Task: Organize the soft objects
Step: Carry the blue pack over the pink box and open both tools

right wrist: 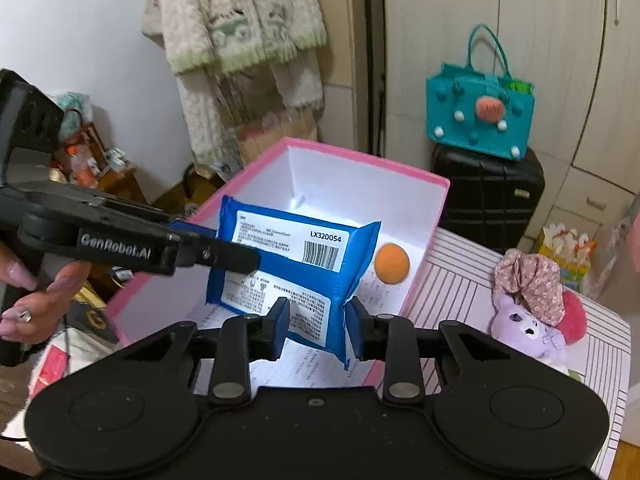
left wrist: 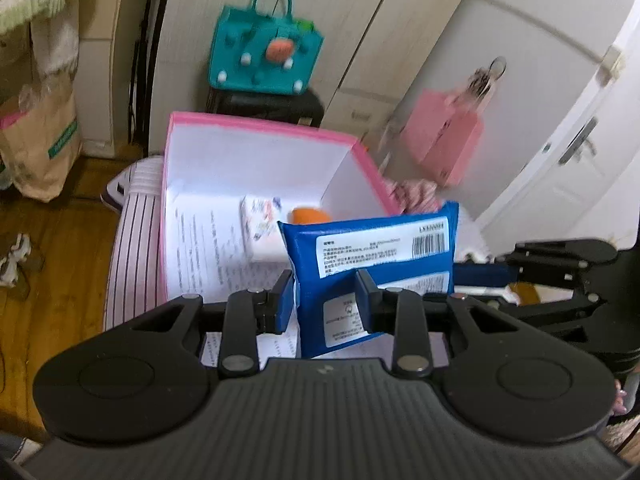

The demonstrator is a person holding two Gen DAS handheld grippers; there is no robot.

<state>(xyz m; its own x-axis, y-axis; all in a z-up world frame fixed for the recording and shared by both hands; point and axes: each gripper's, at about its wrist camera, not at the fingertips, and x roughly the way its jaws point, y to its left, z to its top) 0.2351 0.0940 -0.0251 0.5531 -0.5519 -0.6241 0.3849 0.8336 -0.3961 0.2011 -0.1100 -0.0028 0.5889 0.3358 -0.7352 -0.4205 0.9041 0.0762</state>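
The blue wipes pack (right wrist: 294,276) hangs in the air above the open pink box (right wrist: 436,196), carried by both tools at once. Judged from its creased foil and sagging corners, it is a light, soft, slick pouch that buckles under pressure; the sealed end seams offer the firmest hold. The right gripper (right wrist: 318,330) has its jaws narrowed and pinching the pack's lower edge. The left gripper (left wrist: 326,300) has its jaws closed across the opposite end of the pack. Below, an orange ball (right wrist: 392,263) lies on the box floor. Farther right, a purple plush toy (right wrist: 528,328) rests on the striped bed cover (right wrist: 460,280).
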